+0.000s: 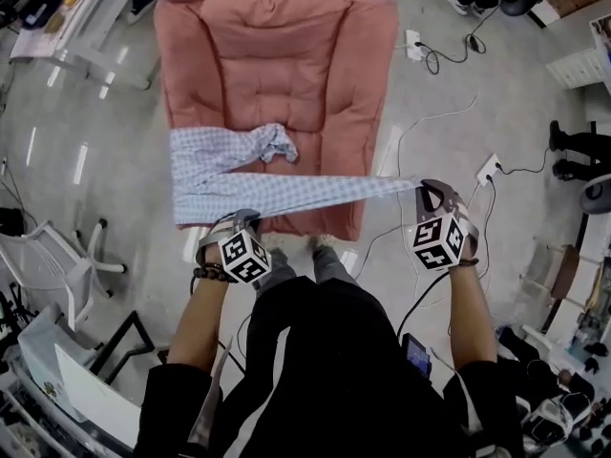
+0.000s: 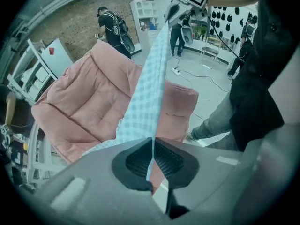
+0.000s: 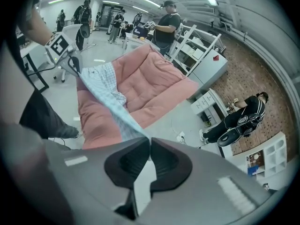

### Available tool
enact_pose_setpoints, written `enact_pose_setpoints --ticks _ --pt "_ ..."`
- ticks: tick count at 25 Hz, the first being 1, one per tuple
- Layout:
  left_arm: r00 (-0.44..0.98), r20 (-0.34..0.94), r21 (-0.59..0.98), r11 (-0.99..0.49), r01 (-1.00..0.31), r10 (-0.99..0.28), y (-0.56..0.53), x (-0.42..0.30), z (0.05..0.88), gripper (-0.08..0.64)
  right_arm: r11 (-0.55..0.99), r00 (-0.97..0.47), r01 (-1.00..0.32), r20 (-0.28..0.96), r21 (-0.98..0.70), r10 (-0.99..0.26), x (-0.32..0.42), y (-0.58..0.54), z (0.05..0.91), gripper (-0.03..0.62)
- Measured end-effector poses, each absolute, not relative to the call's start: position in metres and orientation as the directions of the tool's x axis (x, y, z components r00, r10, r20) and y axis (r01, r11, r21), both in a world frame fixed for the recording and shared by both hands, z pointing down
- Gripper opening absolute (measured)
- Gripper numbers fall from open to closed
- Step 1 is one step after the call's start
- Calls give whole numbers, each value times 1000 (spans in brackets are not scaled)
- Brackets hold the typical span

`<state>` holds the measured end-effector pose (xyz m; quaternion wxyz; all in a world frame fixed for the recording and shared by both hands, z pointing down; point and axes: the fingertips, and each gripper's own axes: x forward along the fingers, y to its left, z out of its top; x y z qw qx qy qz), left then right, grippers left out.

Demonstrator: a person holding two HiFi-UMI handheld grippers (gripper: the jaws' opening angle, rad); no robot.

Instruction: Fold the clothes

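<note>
A light blue checked garment (image 1: 239, 175) lies across the near half of a pink quilted cushion (image 1: 277, 55) on the floor, with a bunched part (image 1: 272, 143) at its middle. One long leg (image 1: 325, 191) is pulled taut between my two grippers. My left gripper (image 1: 239, 221) is shut on the cloth at the cushion's near edge; in the left gripper view (image 2: 151, 146) the fabric (image 2: 145, 102) runs up out of the closed jaws. My right gripper (image 1: 427, 191) is shut on the leg's far end, off the cushion's right side, and in the right gripper view (image 3: 150, 142) the cloth (image 3: 105, 102) leads away from it.
Power strips with cables lie on the floor to the right of the cushion (image 1: 412, 44) (image 1: 489, 168). A white chair (image 1: 48, 256) stands at the left. A bystander's shoes (image 1: 568, 141) are at the right edge. My own feet (image 1: 305, 260) are at the cushion's near edge.
</note>
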<state>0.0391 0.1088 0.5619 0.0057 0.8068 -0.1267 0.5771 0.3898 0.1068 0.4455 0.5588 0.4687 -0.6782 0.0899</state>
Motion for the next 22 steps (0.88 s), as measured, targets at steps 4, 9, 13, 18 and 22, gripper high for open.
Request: enact_pose_setpoints --ticks 4,9,13,18,22 --pt "300 937 -114 -967 -226 -180 125 33 548 15 573 60 -723 860 387 -506 399 121 471 13" --pt "246 955 -116 -971 -207 -167 150 32 565 15 620 39 -688 872 377 -488 406 145 515 12" --pt "219 965 -100 -976 -195 -143 159 38 584 15 652 44 -658 884 377 -466 415 172 565 12" --pt "233 964 -81 -978 -192 -125 161 38 592 15 624 51 -700 896 348 -442 412 202 601 12" --pt "251 958 -99 -982 -159 -137 153 37 582 15 578 78 -726 879 373 -470 410 199 595 12"
